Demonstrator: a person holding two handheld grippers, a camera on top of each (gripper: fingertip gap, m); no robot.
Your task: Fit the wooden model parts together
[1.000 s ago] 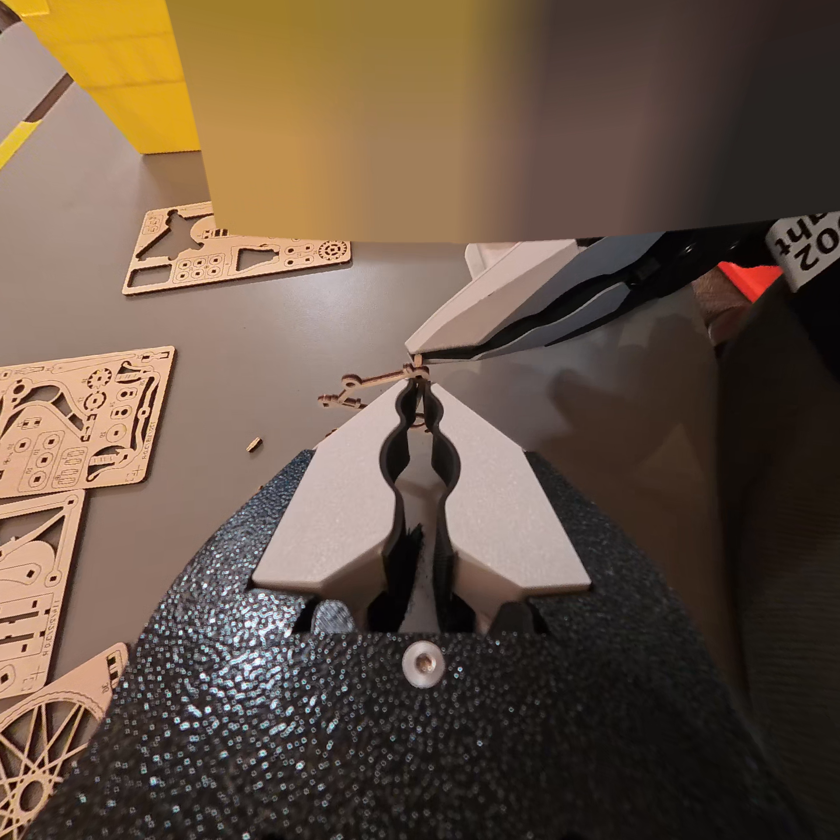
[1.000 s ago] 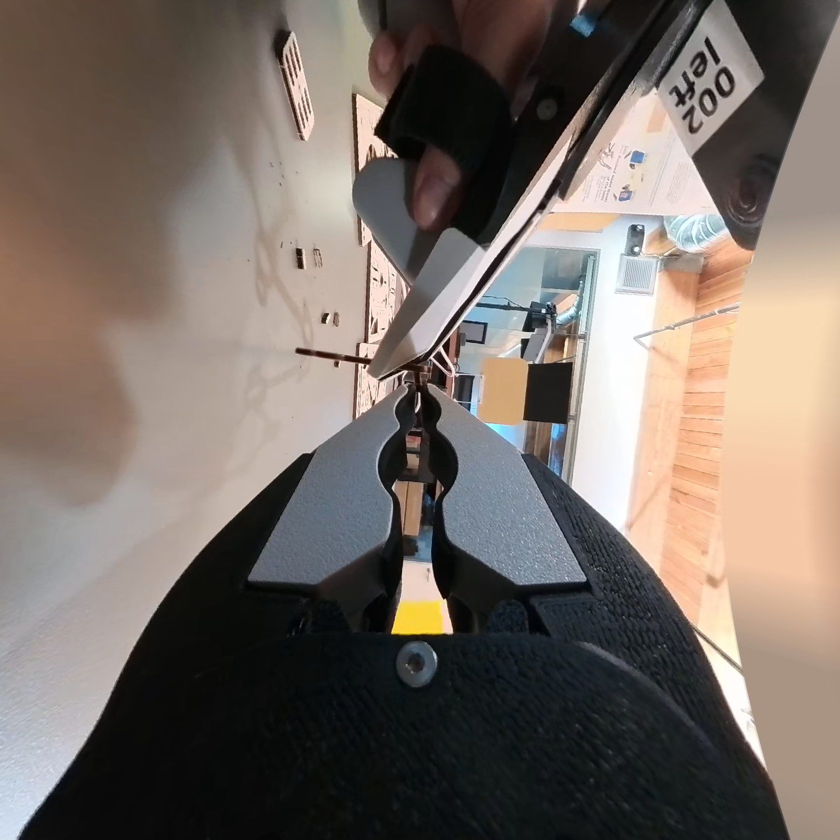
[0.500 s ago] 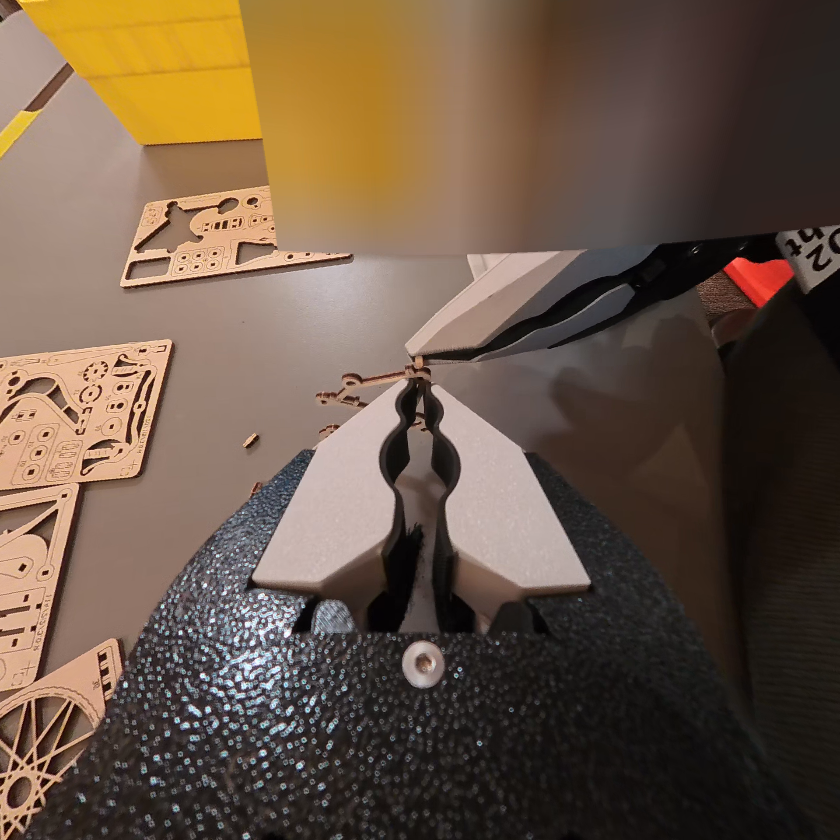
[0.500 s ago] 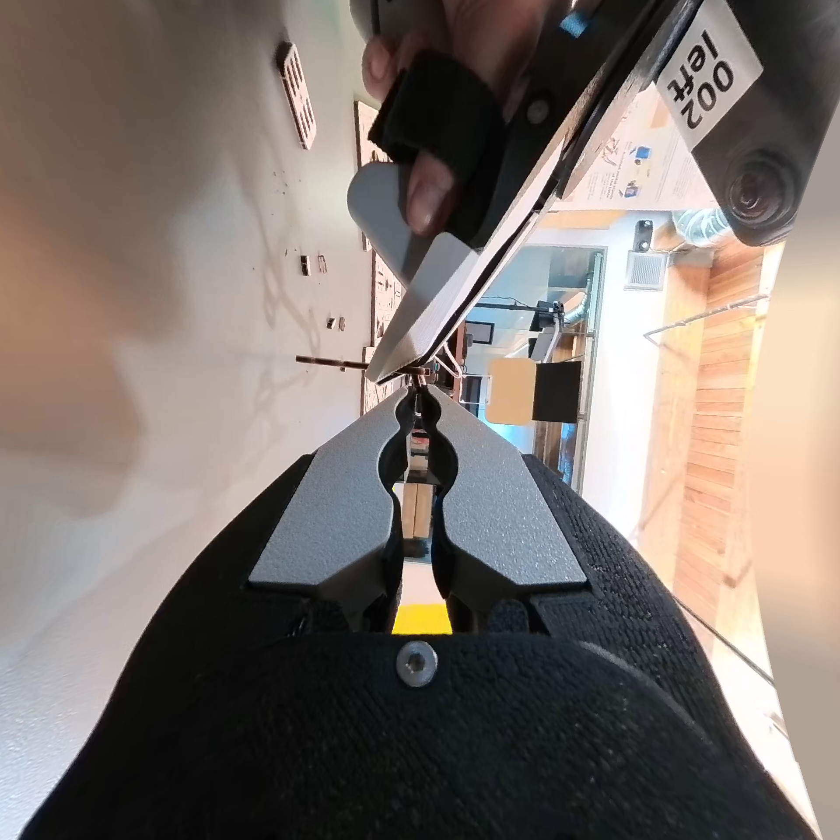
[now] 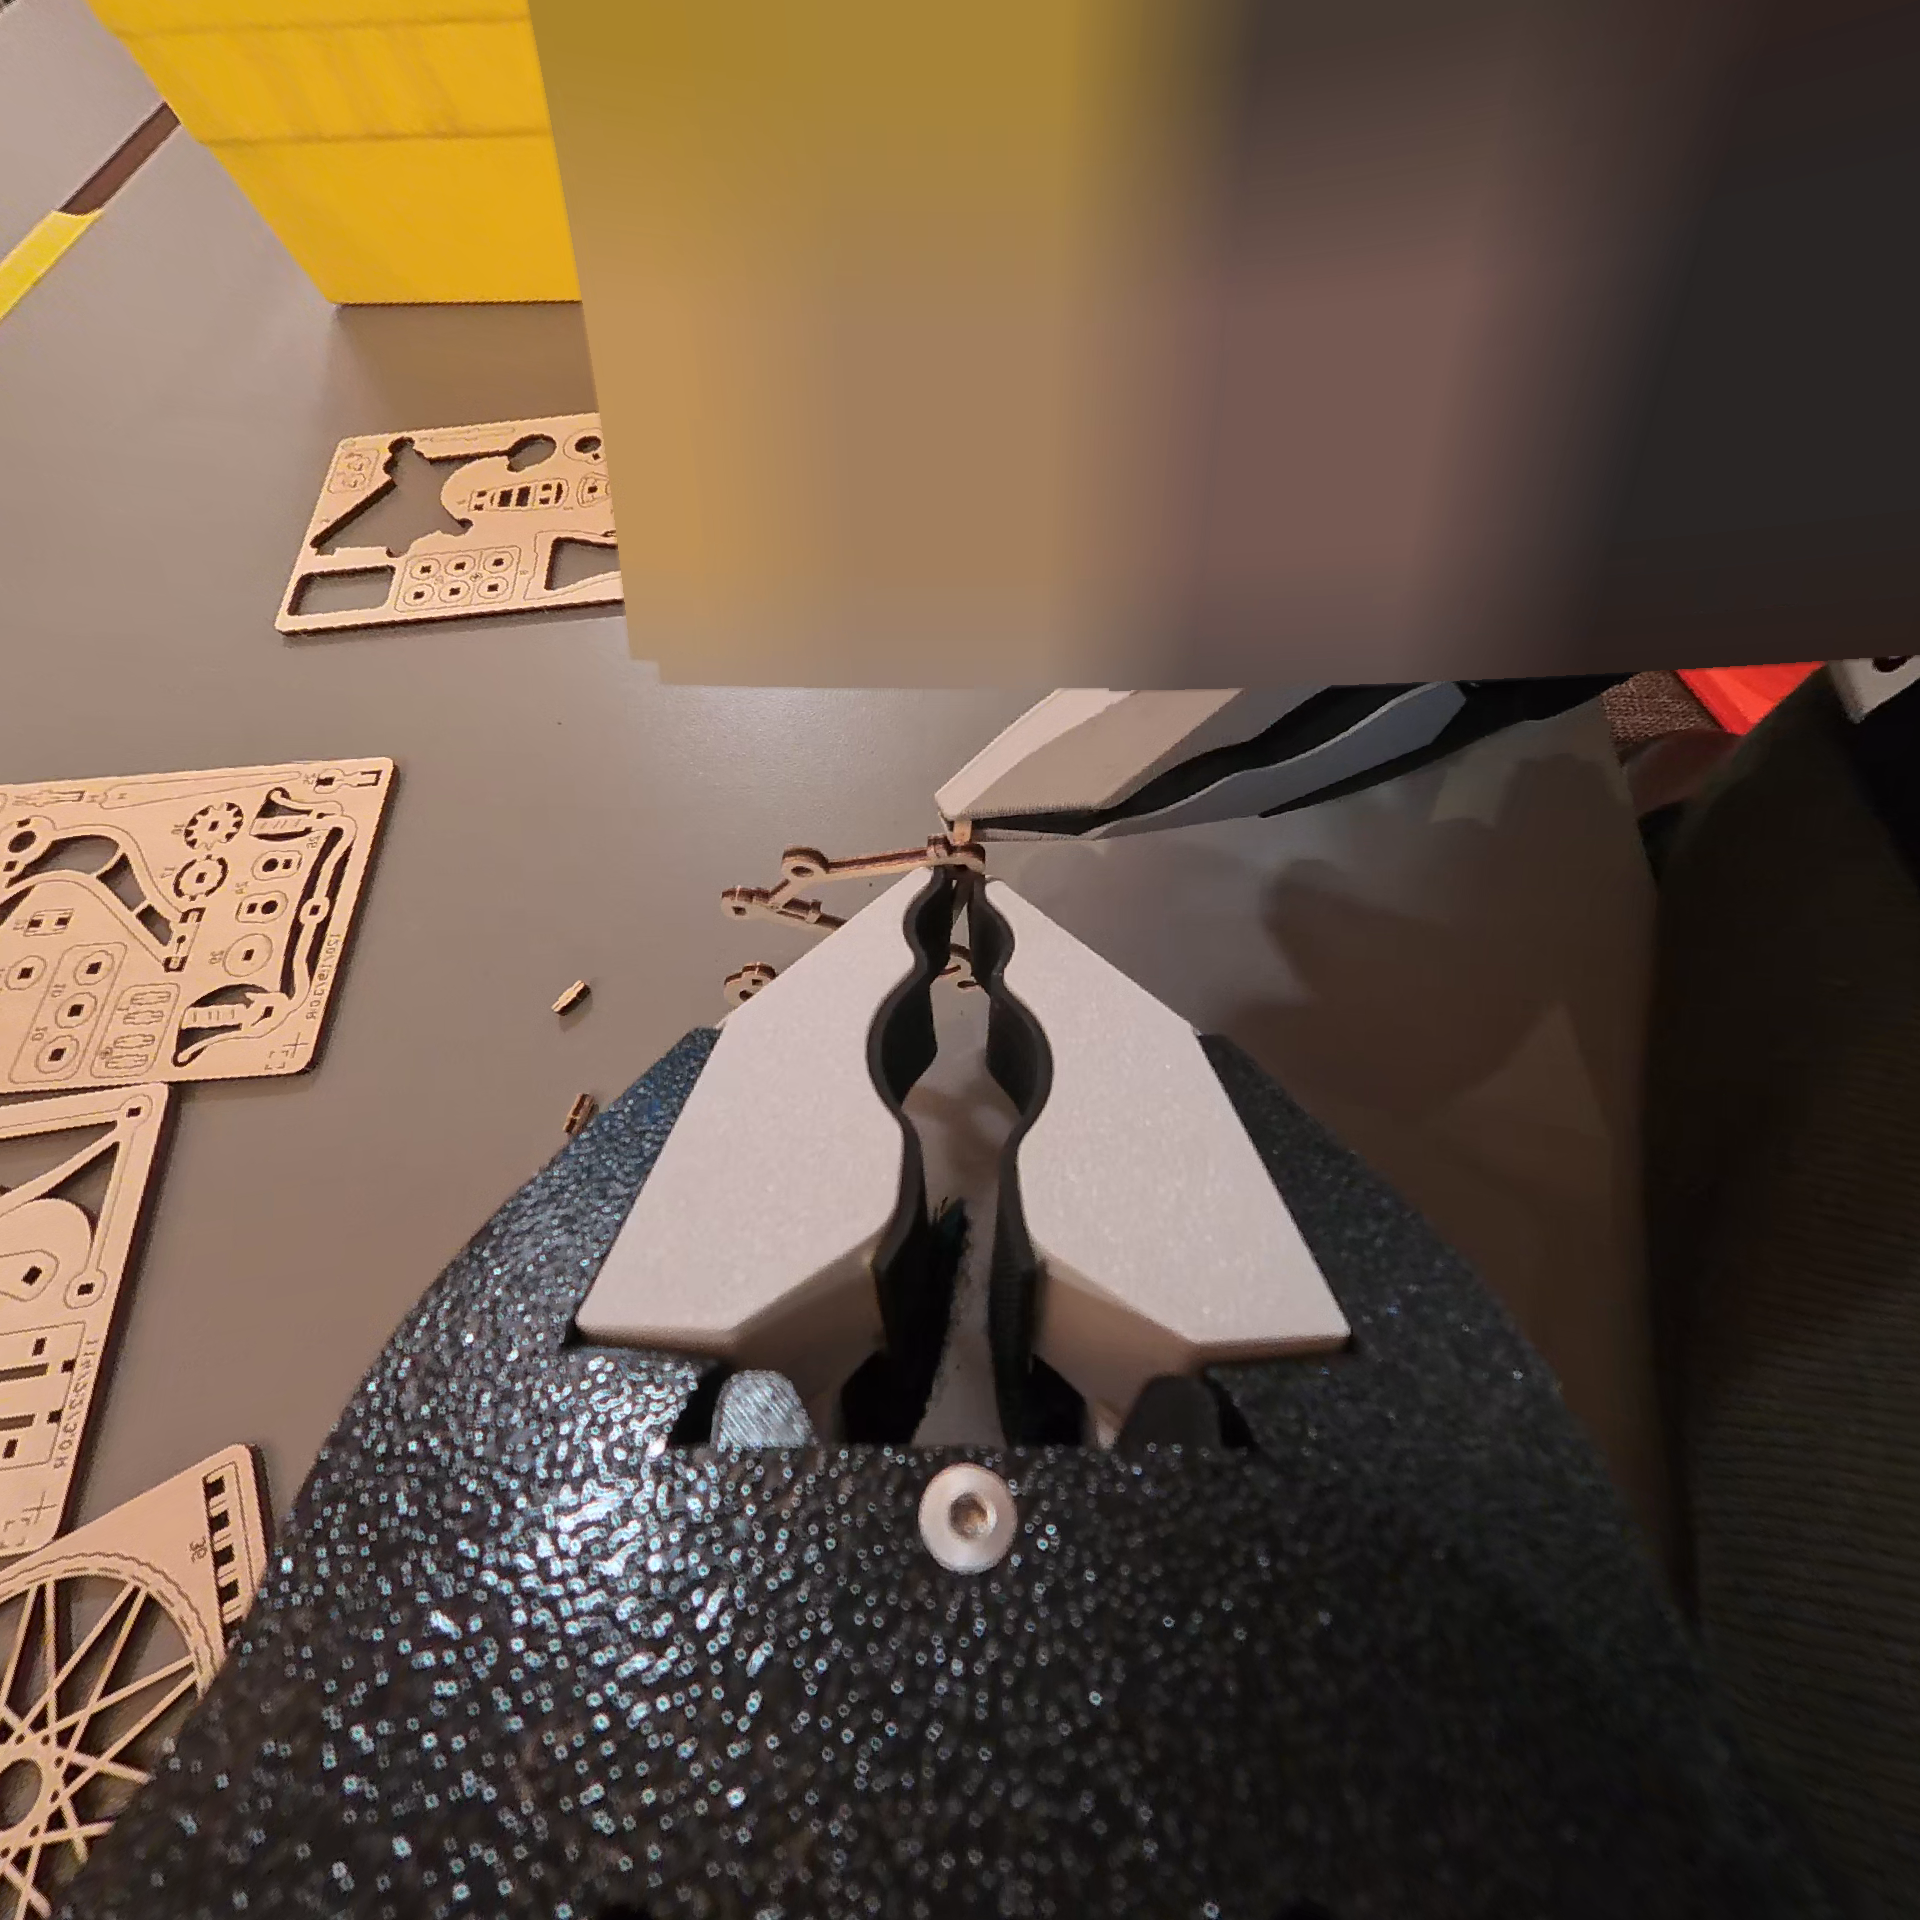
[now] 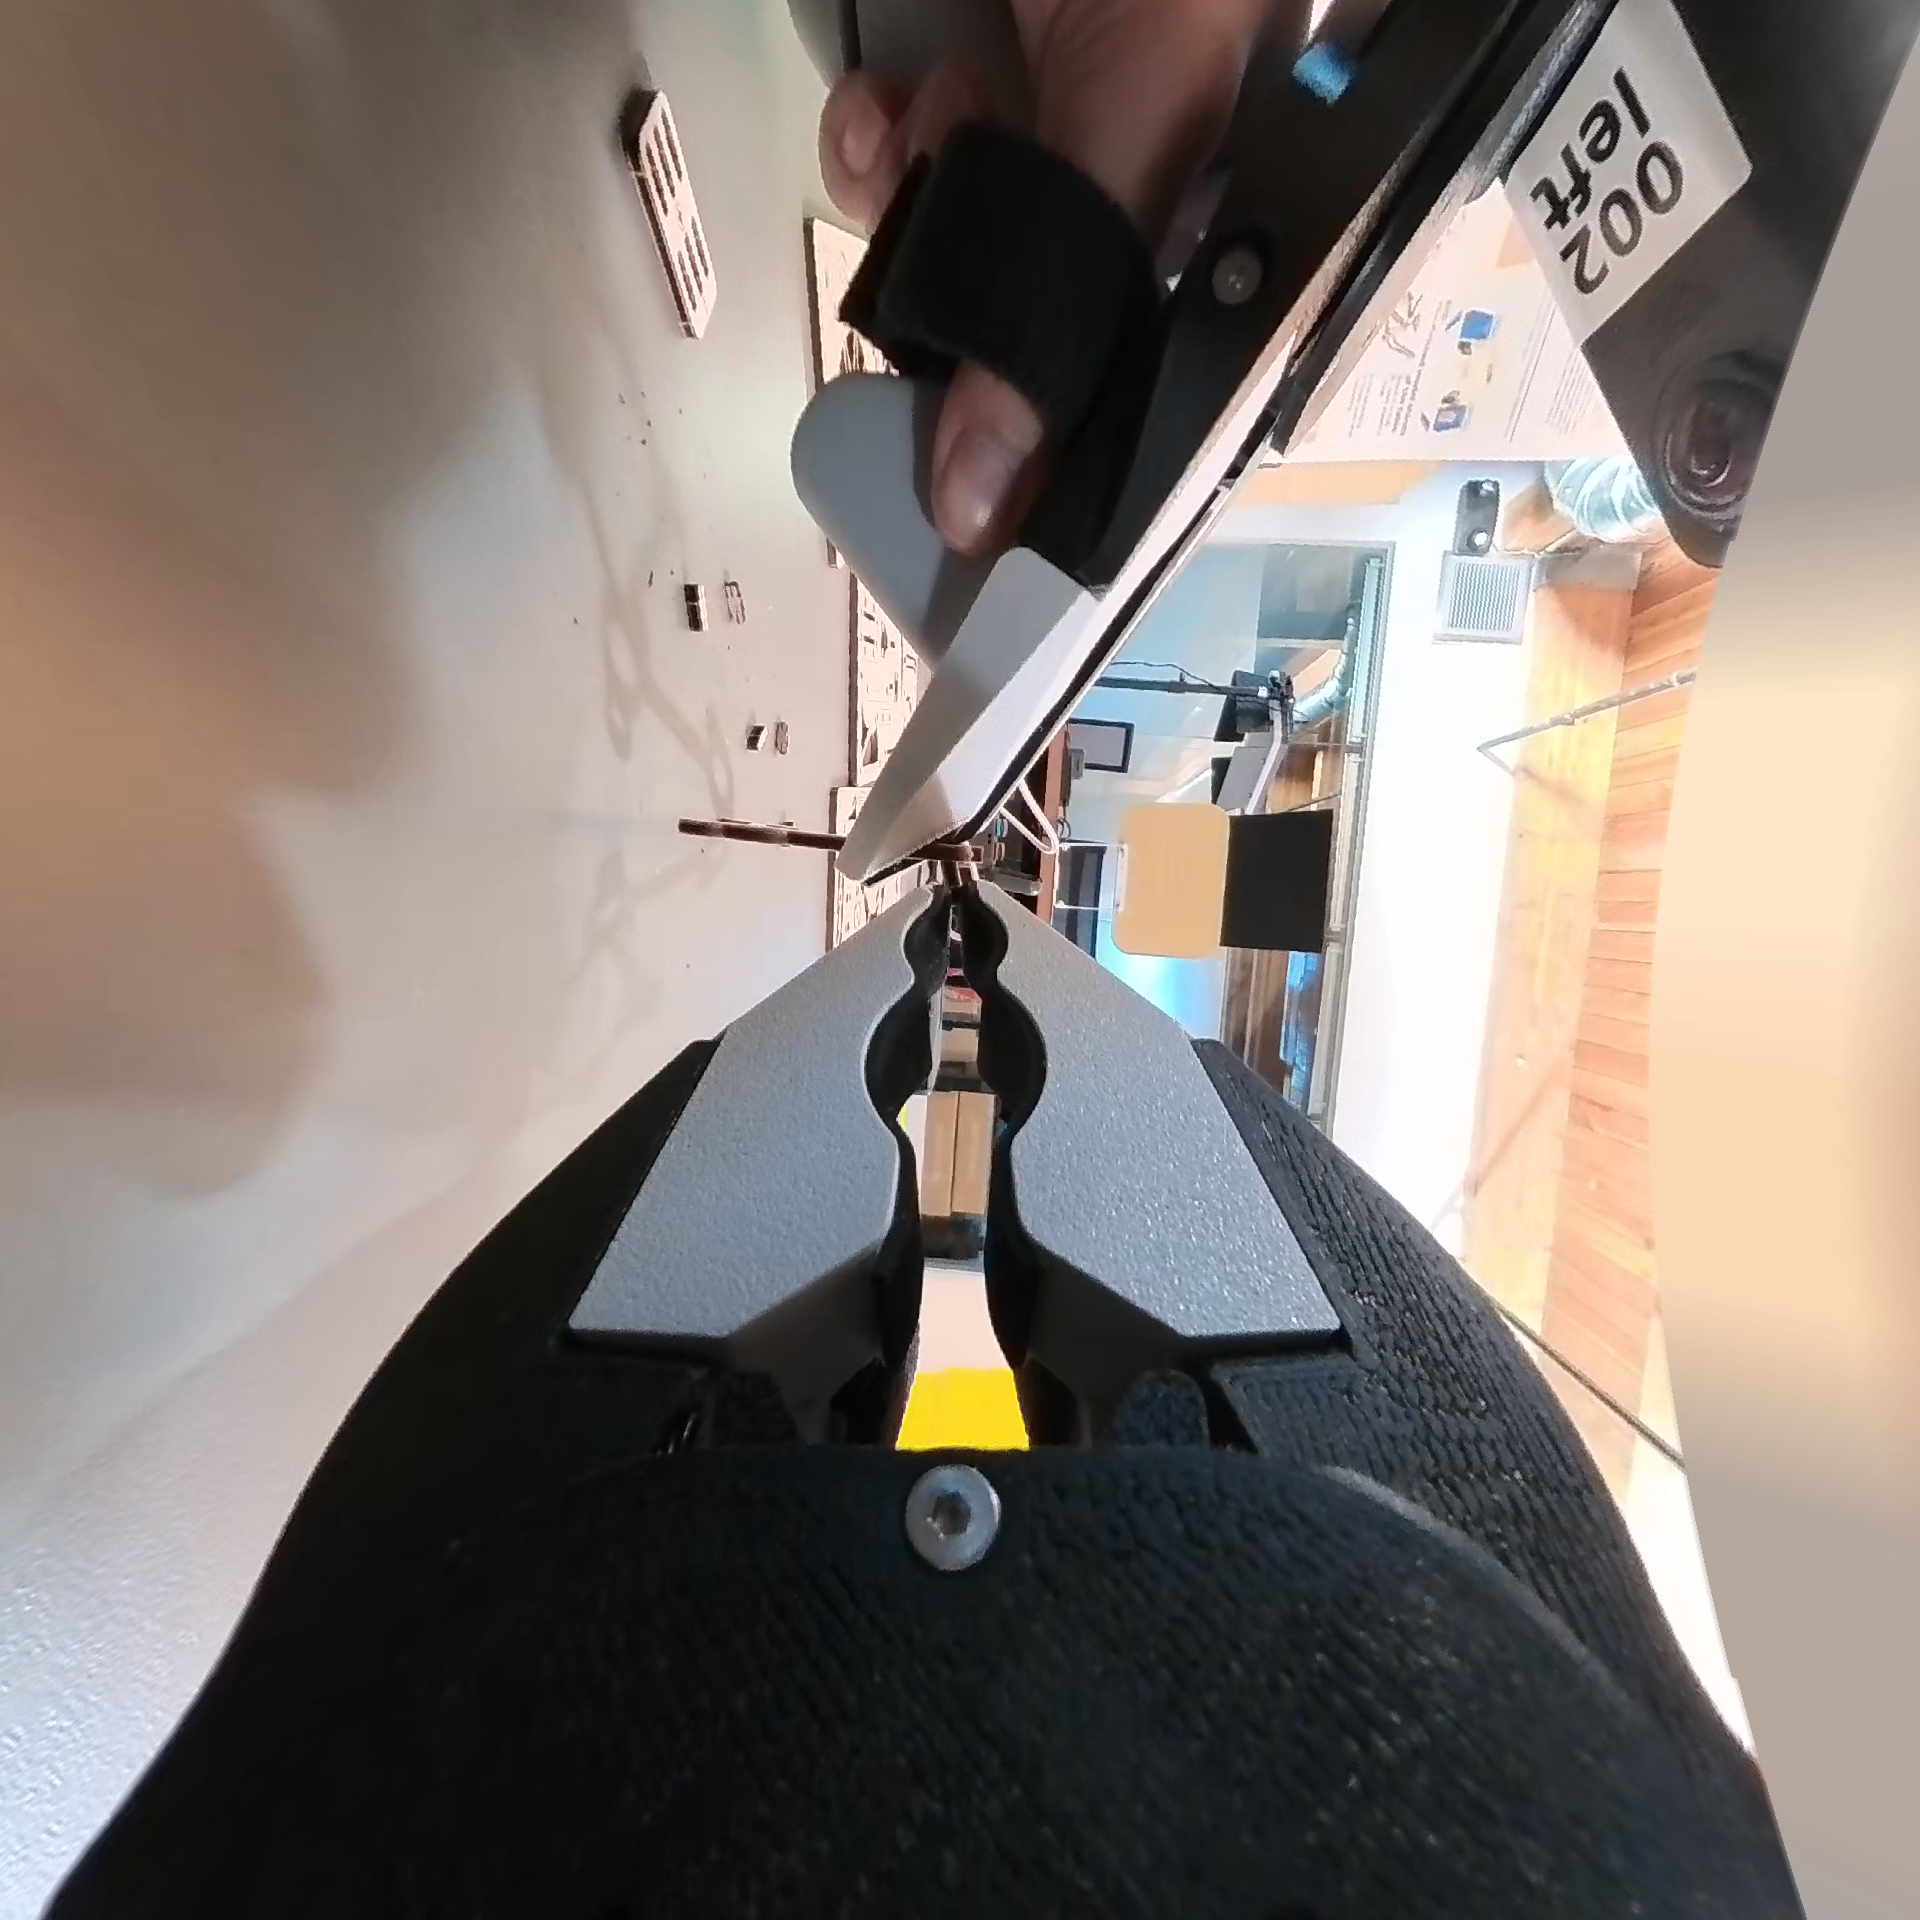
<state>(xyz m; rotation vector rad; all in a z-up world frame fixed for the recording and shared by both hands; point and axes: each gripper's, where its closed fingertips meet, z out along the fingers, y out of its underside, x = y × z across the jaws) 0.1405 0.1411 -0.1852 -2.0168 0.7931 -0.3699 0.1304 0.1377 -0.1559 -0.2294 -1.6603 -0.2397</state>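
In the left wrist view my left gripper (image 5: 954, 881) is shut on a thin wooden model part (image 5: 831, 868), whose long arm sticks out to the left above the grey table (image 5: 520, 727). The right gripper (image 5: 961, 818) comes in from the upper right, shut, and its tip meets the same joint. In the right wrist view my right gripper (image 6: 956, 883) is shut on a small wooden piece (image 6: 961, 857). There the left gripper (image 6: 864, 868) comes down from the upper right, and the wooden part (image 6: 743, 831) pokes out to the left. The joint itself is mostly hidden by the fingertips.
Several laser-cut wooden sheets lie on the table at the left (image 5: 447, 530) (image 5: 177, 914) (image 5: 73, 1299), one with a spoked wheel (image 5: 94, 1683). Small loose bits (image 5: 569, 997) lie near them. A yellow box (image 5: 364, 135) stands at the back. A hand (image 6: 977, 447) holds the left gripper.
Both grippers stay shut and tip to tip at the wooden joint. The views have shifted only slightly, and the held parts keep their pose.
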